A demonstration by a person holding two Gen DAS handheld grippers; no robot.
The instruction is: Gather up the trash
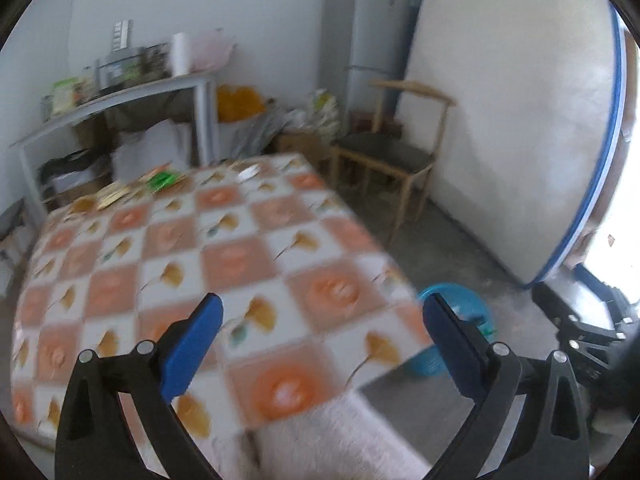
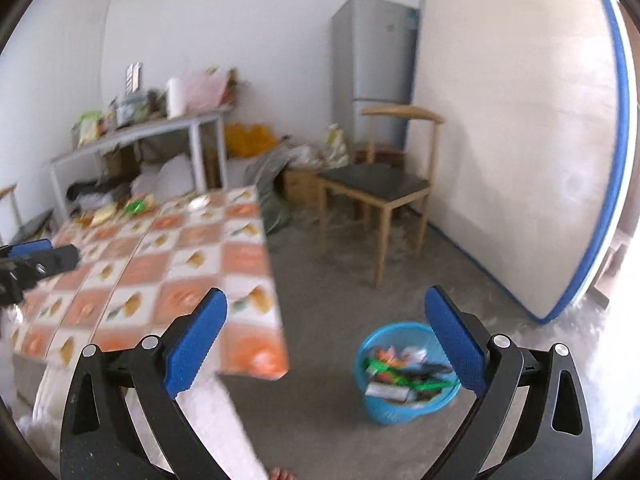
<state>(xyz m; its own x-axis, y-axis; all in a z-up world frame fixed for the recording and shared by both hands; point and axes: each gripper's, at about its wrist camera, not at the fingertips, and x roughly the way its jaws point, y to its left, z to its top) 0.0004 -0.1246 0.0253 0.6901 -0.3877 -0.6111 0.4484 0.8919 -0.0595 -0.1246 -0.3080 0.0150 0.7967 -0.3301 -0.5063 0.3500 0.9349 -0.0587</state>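
We see both tongs spread wide with nothing between the blue pads. The left tongs (image 1: 322, 344) hang over the near corner of the bench (image 1: 224, 256), which wears an orange-and-white checked cloth. The right tongs (image 2: 326, 340) hang over bare grey floor (image 2: 328, 272) just off the bench's right edge.

Right wrist view only: the blue waste basket (image 2: 380, 408) stands on the floor beside the bench corner, and we can look into it. It holds mixed wrappers (image 2: 404, 372), green, orange and white. A bare foot (image 2: 280, 473) shows at the bottom edge. The left tongs (image 2: 44, 254) enter at the far left, above the cloth.

Left wrist view: the basket (image 1: 460, 300) shows only as a blue rim past the bench corner, partly behind the right-hand finger; we cannot tell its contents here. Part of the right tongs' black frame (image 1: 576, 328) shows at the right edge.

Both views: loose trash (image 1: 160, 179) still lies along the far edge of the bench, a green wrapper, yellowish packets and one pale piece, all blurred. Behind stand a wooden chair (image 2: 380, 184), a grey fridge (image 2: 372, 68), a mattress (image 2: 520, 140) leaning on the wall, and a cluttered grey shelf table (image 1: 120, 96).
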